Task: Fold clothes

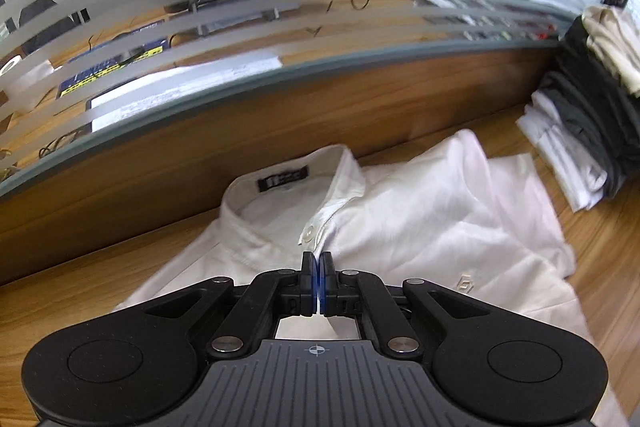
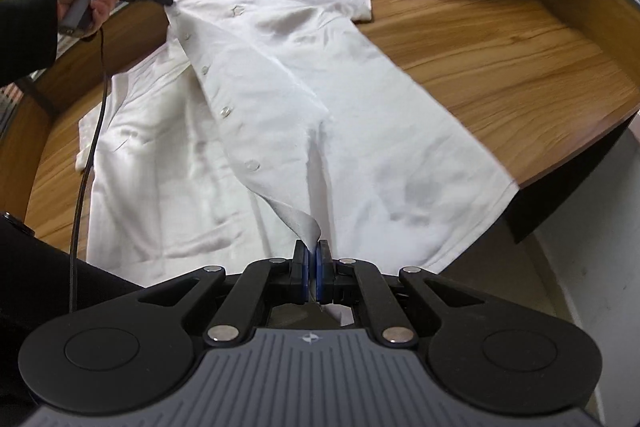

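Though blurred, both tongs on shirt.

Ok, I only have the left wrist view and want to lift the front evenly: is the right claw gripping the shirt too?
Observer: Yes, the right claw is shut on the lower end of the button strip of the white shirt.
Operator: Is the strip off the cloth between the claws?
Observer: Yes, it stands raised from the left claw down to the right one.
Operator: And the hem?
Observer: Its right corner reaches the front edge of the table.
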Available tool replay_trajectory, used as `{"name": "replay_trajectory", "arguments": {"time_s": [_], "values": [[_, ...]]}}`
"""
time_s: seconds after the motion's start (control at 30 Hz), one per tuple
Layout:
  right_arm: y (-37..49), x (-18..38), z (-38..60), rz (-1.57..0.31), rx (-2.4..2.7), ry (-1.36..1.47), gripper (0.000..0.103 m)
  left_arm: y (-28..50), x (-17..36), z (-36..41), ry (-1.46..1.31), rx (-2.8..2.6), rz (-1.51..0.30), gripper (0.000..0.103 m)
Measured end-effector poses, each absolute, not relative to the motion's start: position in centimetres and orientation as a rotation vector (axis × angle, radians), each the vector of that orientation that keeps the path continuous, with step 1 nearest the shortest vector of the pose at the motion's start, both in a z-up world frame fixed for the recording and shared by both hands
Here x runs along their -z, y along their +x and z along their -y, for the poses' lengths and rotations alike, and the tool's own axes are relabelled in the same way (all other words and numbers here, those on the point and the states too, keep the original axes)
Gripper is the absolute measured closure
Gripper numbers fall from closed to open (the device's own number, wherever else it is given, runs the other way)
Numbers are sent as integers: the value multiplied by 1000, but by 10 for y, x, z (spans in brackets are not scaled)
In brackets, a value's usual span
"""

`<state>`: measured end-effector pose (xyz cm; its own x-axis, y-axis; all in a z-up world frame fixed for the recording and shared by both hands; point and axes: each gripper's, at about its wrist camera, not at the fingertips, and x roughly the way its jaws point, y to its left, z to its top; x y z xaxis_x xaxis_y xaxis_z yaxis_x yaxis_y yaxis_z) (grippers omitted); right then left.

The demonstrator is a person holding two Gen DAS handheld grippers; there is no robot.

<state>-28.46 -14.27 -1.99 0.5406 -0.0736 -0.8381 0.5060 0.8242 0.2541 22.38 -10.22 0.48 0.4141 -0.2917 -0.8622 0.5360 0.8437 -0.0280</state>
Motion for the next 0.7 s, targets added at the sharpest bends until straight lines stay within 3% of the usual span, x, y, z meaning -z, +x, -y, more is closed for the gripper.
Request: {"name": "replay_trajectory", "arguments": {"time_s": [0.27, 0.6, 0.7], "values": [[-273, 26, 96, -962, 364, 512, 100, 226, 21, 97, 349, 530, -1032, 100], [-256, 21, 68, -958, 277, 551, 100, 225, 13, 103, 413, 547, -963, 99], [-253, 21, 68, -960, 261, 556, 97, 226, 15, 101, 416, 530, -980, 93]]}}
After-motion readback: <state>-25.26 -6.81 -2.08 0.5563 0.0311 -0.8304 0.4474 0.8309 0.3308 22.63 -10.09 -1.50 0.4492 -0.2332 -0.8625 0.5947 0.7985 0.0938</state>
